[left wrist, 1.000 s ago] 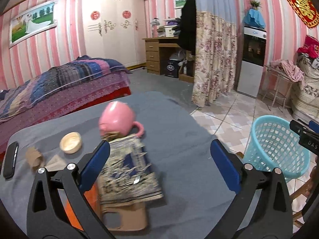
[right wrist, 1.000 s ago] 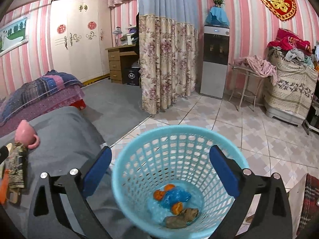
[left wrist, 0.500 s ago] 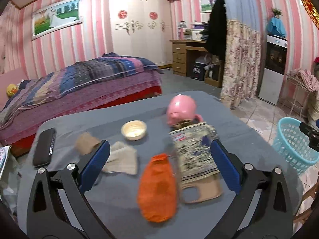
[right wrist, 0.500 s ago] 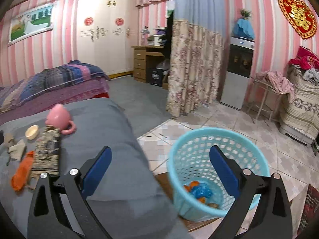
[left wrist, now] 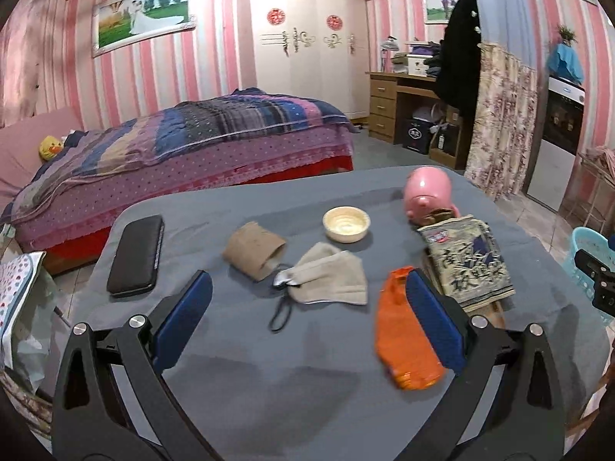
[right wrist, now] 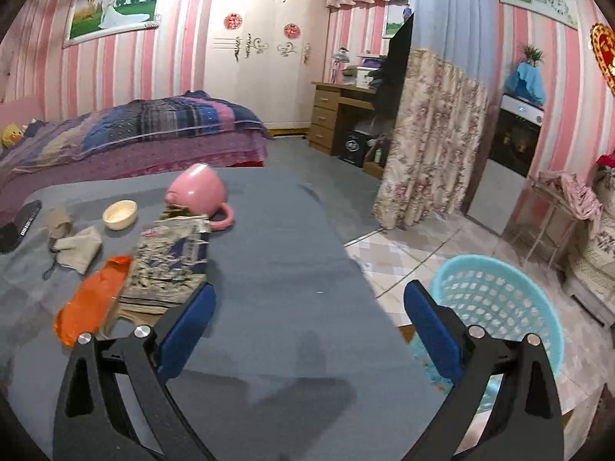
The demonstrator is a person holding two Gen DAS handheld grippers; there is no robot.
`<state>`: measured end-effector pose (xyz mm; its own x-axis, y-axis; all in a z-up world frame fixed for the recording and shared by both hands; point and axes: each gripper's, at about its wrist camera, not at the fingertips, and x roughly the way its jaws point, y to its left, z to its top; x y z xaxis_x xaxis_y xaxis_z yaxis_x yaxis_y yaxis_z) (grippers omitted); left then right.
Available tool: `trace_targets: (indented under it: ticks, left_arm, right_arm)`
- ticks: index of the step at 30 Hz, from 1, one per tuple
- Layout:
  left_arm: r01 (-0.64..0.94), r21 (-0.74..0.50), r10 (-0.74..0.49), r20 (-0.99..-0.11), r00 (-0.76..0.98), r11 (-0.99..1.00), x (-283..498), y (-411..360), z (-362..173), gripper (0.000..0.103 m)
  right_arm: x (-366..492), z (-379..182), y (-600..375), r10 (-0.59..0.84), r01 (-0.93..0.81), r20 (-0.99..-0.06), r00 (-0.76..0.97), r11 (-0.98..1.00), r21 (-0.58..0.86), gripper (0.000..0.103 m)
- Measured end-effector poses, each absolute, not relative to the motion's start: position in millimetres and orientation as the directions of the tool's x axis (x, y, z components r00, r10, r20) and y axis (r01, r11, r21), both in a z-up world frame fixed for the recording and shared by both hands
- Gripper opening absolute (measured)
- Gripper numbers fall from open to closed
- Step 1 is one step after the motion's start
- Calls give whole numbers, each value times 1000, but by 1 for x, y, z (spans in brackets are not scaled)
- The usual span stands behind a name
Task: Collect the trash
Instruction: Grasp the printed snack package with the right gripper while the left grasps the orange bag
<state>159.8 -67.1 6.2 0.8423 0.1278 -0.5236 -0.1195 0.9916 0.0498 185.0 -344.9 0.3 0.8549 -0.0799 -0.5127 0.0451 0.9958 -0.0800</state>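
Left wrist view: the left gripper (left wrist: pixel 307 320) hovers over a grey worktop (left wrist: pixel 269 384), fingers spread wide and holding nothing. An orange wrapper (left wrist: pixel 403 345) lies near the worktop's right edge, blurred and partly hidden behind the right finger. Near the middle lie a crumpled beige face mask (left wrist: pixel 330 278), a brown cardboard sleeve (left wrist: pixel 255 244) and a small cream bowl (left wrist: pixel 346 224). A patterned packet (left wrist: pixel 467 259) partly hides a tipped pink mug (left wrist: pixel 426 194). A black phone (left wrist: pixel 136 255) sits by the left edge. A blue basket (left wrist: pixel 588 246) is cut off at the frame's right edge.

Right wrist view: the right gripper (right wrist: pixel 307 320) also has its fingers spread and empty, above the worktop's right edge. The blue basket stands on the floor beside that edge; its contents are too hidden to make out.
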Motion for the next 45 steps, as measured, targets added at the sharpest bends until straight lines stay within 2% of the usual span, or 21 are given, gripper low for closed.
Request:
trace_targets:
  ticks: [20,30,32,34,36,37,40,45]
  left_arm:
    - [-203,39,187,-588,787,978,164,7,-35,97]
    - [-186,3,149,-613,776,983,173,13,-42,97]
    - [-176,12,146,-612,777,984,175,8,-42,97]
    - [-163,13,136,-615,776,987,177,2,-43,97]
    - [-149,10,123,-619,775,989,180,-6,-44,97]
    - [-141,7,115,-620,776,990,180,-11,-44,97]
    - [-109,-3,84,-620,780,994,183,-29,-41,97]
    - [-42,-13,24,-634,773,999,189,-63,-42,97]
  right_arm:
    - [213,-28,-290,17,-15,-573,819,1000,7,96]
    - [256,-54,-260,56,-88,-645,762,996,-17,95]
    - [261,-59,-263,84,-97,-673,735,995,18,81]
    - [263,-61,-265,110,-109,-683,722,993,45,55]
    - [263,-61,-267,134,-124,-686,716,990,64,46]
    - [263,-61,-268,141,-130,-683,716,989,67,31]
    - [258,-56,-275,135,-133,-667,733,990,54,9]
    - [255,-49,-287,132,-125,-650,749,990,57,7]
